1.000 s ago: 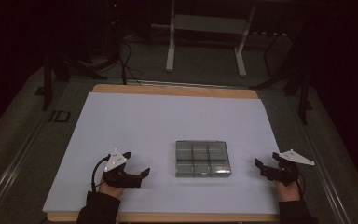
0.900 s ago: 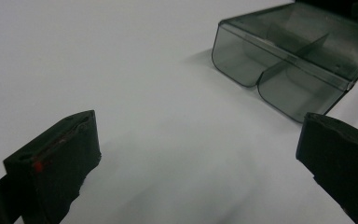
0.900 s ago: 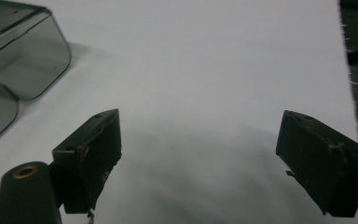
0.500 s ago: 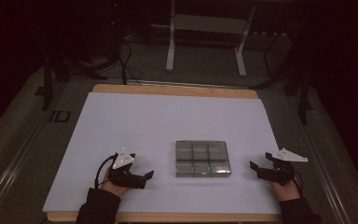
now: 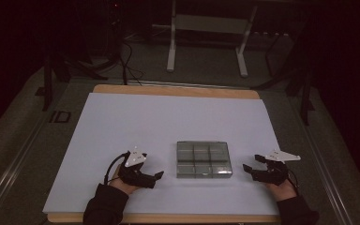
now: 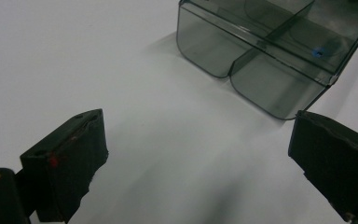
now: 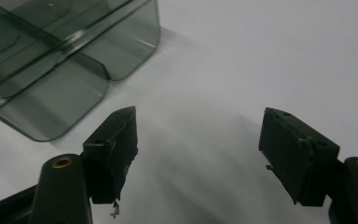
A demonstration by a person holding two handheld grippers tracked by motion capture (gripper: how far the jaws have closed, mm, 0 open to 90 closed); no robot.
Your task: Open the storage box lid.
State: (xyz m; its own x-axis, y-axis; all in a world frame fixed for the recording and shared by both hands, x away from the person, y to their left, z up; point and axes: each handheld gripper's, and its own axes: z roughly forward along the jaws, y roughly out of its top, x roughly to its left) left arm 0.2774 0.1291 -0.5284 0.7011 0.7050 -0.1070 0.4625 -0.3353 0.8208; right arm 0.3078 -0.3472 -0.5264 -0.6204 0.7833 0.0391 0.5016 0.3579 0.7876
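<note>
A clear smoky-grey plastic box (image 5: 203,160) with several compartments lies on the white table top (image 5: 168,122), near the front edge. My left gripper (image 5: 155,179) sits to its left and points at it, a short gap away. My right gripper (image 5: 253,163) sits to its right and points at it in the same way. In the left gripper view, the left gripper (image 6: 198,130) has the box (image 6: 270,51) corner ahead; in the right gripper view, the right gripper (image 7: 200,121) faces the box (image 7: 60,56). Both pairs of jaws have just been closing slightly and remain wide apart, with only bare table between them.
The white sheet covers a wooden board (image 5: 173,90). Beyond the far edge stand a metal frame's legs (image 5: 171,51) and cables (image 5: 126,65) on the floor. Dark stand legs (image 5: 304,93) flank the table on the right.
Both hands have slid inward across the table, the left gripper rightward and the right gripper leftward, so each is closer to the box. The box has not moved.
</note>
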